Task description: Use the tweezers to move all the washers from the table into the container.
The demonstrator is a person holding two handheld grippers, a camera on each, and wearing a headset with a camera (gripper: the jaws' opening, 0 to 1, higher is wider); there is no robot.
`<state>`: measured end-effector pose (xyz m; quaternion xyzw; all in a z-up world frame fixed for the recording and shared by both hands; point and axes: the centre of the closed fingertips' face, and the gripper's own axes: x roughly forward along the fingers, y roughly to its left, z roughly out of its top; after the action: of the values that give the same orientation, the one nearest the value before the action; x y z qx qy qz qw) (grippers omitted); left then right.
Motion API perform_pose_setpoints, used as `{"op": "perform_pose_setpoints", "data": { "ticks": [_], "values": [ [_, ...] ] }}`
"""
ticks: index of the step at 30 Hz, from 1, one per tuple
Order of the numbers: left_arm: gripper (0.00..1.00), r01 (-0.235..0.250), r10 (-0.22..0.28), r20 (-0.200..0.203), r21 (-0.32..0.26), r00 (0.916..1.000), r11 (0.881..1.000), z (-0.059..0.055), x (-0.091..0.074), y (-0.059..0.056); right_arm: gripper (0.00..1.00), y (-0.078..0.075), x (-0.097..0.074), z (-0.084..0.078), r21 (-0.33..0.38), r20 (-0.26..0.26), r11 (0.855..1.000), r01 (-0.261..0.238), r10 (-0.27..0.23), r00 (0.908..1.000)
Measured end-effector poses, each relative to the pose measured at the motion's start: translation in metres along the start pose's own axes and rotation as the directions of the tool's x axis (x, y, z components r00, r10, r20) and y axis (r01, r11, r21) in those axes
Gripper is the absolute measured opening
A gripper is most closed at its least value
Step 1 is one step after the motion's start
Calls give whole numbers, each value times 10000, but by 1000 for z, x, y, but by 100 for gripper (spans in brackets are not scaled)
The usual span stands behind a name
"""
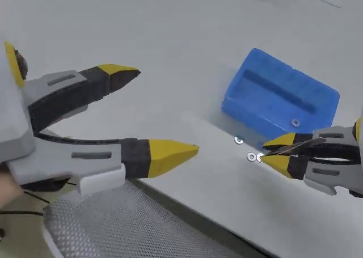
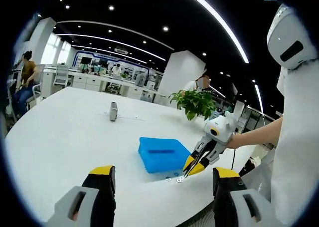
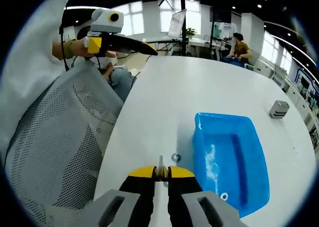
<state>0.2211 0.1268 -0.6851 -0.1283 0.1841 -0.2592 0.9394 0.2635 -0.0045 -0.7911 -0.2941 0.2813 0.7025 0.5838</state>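
Closest to the head view, the left gripper (image 1: 168, 110) fills the left side, its yellow-tipped jaws spread wide with nothing between them; its body is cut off by the frame edge. Below it shows a grey mesh chair back (image 1: 113, 224). Further right, the right gripper (image 1: 272, 152), partly cut off by the frame edge, has its jaws pressed together on a pair of thin metal tweezers (image 1: 295, 148), whose tip points at three small washers (image 1: 251, 156) lying on the white counter (image 1: 170, 31) just beside the blue container (image 1: 281, 93). The tip is so near the closest two that it is unclear whether it touches or pinches one. One more washer (image 1: 295, 122) lies inside the container, near its front wall. In the right gripper view, the tweezers (image 3: 160, 164) poke out between the closed jaws of the right gripper (image 3: 161, 173), one washer (image 3: 175, 157) lies just ahead of the tip, and the jaws hide the other two.
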Motion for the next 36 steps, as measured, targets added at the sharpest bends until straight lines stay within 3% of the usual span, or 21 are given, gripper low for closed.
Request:
{"op": "perform_pose_setpoints", "data": {
  "ticks": [3,5,12,19,24,28,31,36],
  "values": [
    [82,-230,231,66,-202,9997,9995,1,-1,5,6,-2,1,-4,-19,-118,10000,-15,14,9999],
    [82,-457,471,436,-327,9979,9984,6,-2,11,6,-3,2,-6,-60,-191,10000,-12,11,9998],
    [83,-591,598,243,-291,9979,9978,4,-2,15,6,-5,6,-14,-184,-514,9998,-120,111,9986],
    [84,-482,483,71,-112,9988,9988,4,3,13,6,-6,9,-14,-164,-470,9997,-199,191,9987],
    [90,-598,599,-34,369,9982,9975,8,5,12,4,-6,8,-15,-382,-614,9992,-150,127,9980],
    [97,-703,708,-28,875,9975,9937,14,6,9,4,-6,5,-14,-281,-575,9993,230,-246,9980],
    [99,-762,770,-12,1302,9970,9886,17,5,6,4,-8,-1,-6,333,-207,9974,636,-629,9978],
    [99,-959,1008,-98,2304,9949,9684,19,4,1,4,-10,-18,5,1065,186,9858,1300,-1327,9910]
  ]
}}
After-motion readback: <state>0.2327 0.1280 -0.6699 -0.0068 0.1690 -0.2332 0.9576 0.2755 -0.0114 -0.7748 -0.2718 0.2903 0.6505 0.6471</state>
